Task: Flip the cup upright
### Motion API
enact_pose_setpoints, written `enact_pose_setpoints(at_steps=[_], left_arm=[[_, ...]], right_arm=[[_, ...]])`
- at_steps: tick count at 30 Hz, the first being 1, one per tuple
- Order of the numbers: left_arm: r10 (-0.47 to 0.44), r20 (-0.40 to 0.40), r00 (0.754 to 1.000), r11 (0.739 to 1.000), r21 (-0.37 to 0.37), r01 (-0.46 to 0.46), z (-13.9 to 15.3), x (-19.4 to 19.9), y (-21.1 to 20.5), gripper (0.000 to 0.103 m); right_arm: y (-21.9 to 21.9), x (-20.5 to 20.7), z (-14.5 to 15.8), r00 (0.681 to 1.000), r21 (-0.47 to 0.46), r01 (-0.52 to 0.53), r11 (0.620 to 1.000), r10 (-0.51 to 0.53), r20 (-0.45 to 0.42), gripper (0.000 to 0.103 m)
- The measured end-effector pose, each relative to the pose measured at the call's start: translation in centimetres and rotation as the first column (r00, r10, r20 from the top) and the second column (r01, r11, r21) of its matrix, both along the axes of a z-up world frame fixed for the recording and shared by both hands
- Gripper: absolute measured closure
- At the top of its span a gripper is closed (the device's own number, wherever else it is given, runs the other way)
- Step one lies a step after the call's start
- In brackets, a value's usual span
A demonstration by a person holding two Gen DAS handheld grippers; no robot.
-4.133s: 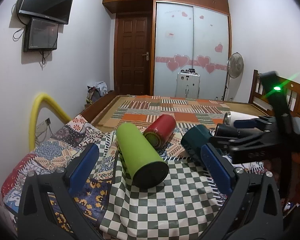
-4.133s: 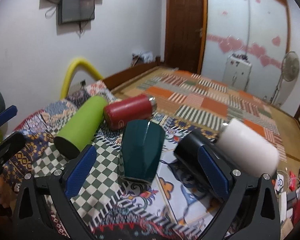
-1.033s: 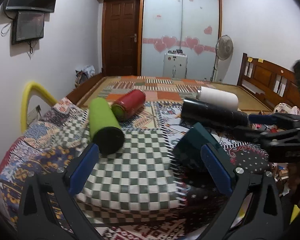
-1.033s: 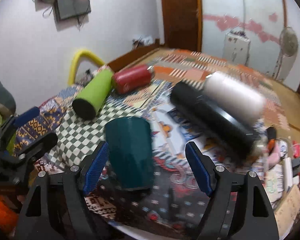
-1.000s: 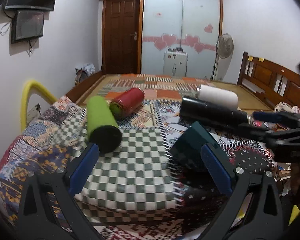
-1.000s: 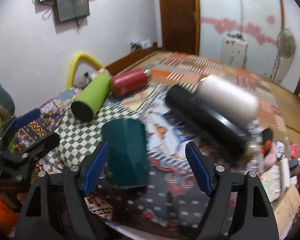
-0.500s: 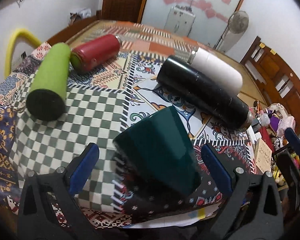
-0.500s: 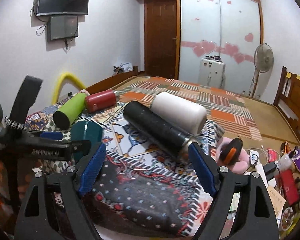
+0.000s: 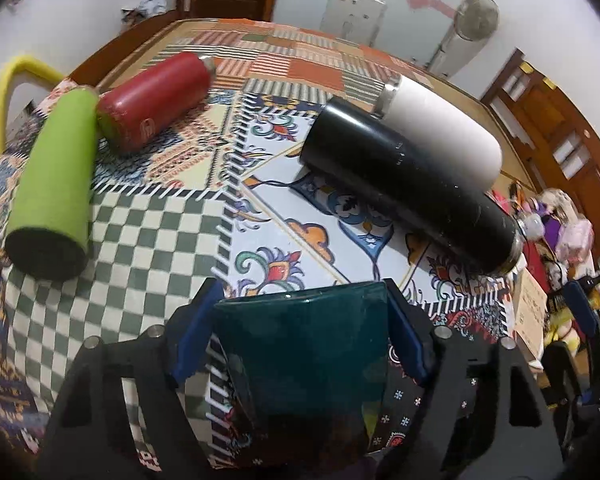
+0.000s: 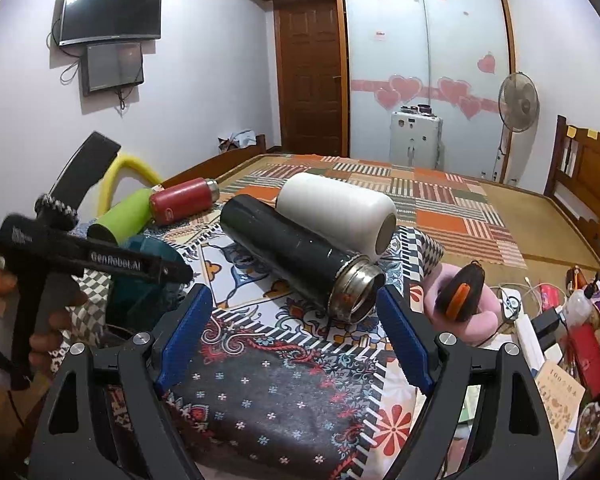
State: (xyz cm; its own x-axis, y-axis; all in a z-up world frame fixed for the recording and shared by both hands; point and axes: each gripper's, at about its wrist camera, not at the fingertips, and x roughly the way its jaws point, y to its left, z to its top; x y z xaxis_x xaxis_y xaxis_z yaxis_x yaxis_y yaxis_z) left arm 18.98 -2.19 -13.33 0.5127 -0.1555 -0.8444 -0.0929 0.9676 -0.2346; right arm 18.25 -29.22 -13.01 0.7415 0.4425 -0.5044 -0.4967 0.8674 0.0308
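Observation:
A dark teal faceted cup (image 9: 300,356) lies on its side near the front edge of the patterned cloth. My left gripper (image 9: 300,320) is shut on it, one blue pad against each side. In the right wrist view the teal cup (image 10: 148,276) shows at the left, partly hidden behind the black body of the left gripper. My right gripper (image 10: 296,332) is open and empty above the dark floral cloth, its fingers either side of the mouth of a black flask (image 10: 292,256).
Lying on the cloth: a green bottle (image 9: 52,184), a red bottle (image 9: 156,100), a black flask (image 9: 412,188) and a white bottle (image 9: 440,136). A pink holder with a black-orange object (image 10: 460,296) and clutter sit off the right edge.
My left gripper has come down over the teal cup and closed on its sides. My right gripper has pulled back from the cup and to the right, staying open.

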Motion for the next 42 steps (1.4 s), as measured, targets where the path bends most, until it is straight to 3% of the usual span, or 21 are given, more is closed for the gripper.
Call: enact_pose_setpoints(at_steps=[9, 13, 18, 26, 34, 42], left_arm=[[-0.109, 0.083, 0.991, 0.991, 0.084, 0.102, 0.6, -1.3, -1.0, 0.025], [-0.143, 0.164, 0.976, 0.978, 0.173, 0.114, 2.1, -3.2, -1.3, 0.026], [-0.166, 0.233, 0.958, 0.969, 0.22, 0.114, 3.8, -5.5, -0.9, 0.026], [-0.15, 0.285, 0.947, 0.966, 0.246, 0.079, 4.7, -5.2, -0.1, 0.026], [-0.152, 0.28, 0.948, 0.967, 0.241, 0.084, 3.4, -4.6, 0.2, 0.026], [-0.175, 0.308, 0.935, 0.954, 0.286, 0.085, 3.2, -5.3, -0.6, 0.026]], right_arm=[[0.4, 0.4, 0.0, 1.0, 0.01, 0.003, 1.0, -0.003, -0.008, 0.021], [0.6, 0.1, 0.4, 1.0, 0.01, 0.003, 1.0, -0.003, 0.007, 0.021], [1.0, 0.0, 1.1, 1.0, 0.026, -0.003, 1.0, 0.002, 0.014, 0.021], [1.7, 0.0, 1.5, 1.0, 0.053, -0.003, 0.999, 0.003, 0.013, 0.021], [2.2, 0.2, 1.6, 1.0, 0.056, -0.006, 0.998, 0.006, 0.01, 0.021], [2.9, -0.2, 1.8, 1.0, 0.049, -0.016, 0.999, 0.015, 0.012, 0.021]])
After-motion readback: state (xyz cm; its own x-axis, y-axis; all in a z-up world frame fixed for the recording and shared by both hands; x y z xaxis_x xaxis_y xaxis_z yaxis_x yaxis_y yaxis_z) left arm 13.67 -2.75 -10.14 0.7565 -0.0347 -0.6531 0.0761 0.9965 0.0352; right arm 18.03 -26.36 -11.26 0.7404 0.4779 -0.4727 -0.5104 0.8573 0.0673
